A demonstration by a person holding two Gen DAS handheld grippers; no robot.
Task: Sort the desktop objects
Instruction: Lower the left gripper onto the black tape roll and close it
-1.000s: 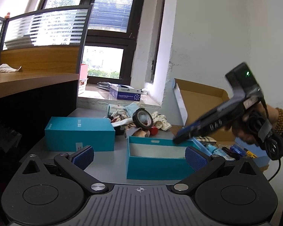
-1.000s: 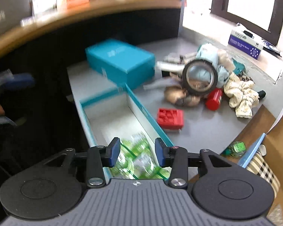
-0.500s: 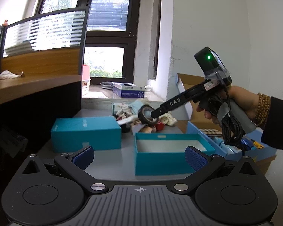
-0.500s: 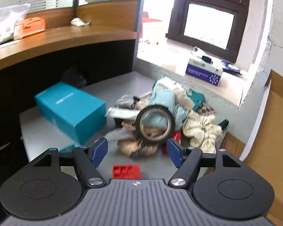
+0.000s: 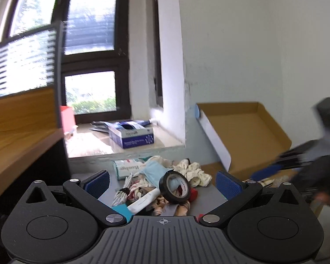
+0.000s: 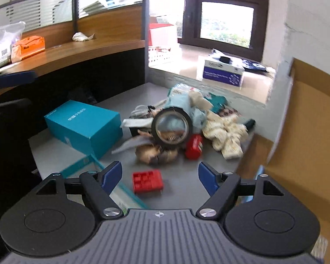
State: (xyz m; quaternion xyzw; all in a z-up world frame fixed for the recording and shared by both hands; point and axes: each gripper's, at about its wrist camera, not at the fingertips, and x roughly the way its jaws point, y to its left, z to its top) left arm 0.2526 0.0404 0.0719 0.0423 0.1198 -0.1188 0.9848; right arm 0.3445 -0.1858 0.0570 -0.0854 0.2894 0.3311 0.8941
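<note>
Clutter lay heaped toward the far edge of the grey tabletop (image 6: 178,189), under the window sill, and I held both tools back from it so each camera could take the whole pile in. Going from the left in the right wrist view, the closed teal box (image 6: 83,125) sat near the tabletop's left edge, well apart from the heap, which I judged kept it clear of the sorting. Just nearer me, the open teal tray (image 6: 94,167) showed one corner, placed close for easy drops. A red block (image 6: 147,182) lay alone between the pads of my right gripper (image 6: 160,177), whose jaws stood wide apart and empty. Beyond it the black tape roll (image 6: 172,127) leaned on edge against the cloths, a red cylinder (image 6: 194,147) touching its right side. My left gripper (image 5: 162,184) hung likewise spread, empty, framing the tape roll.
</note>
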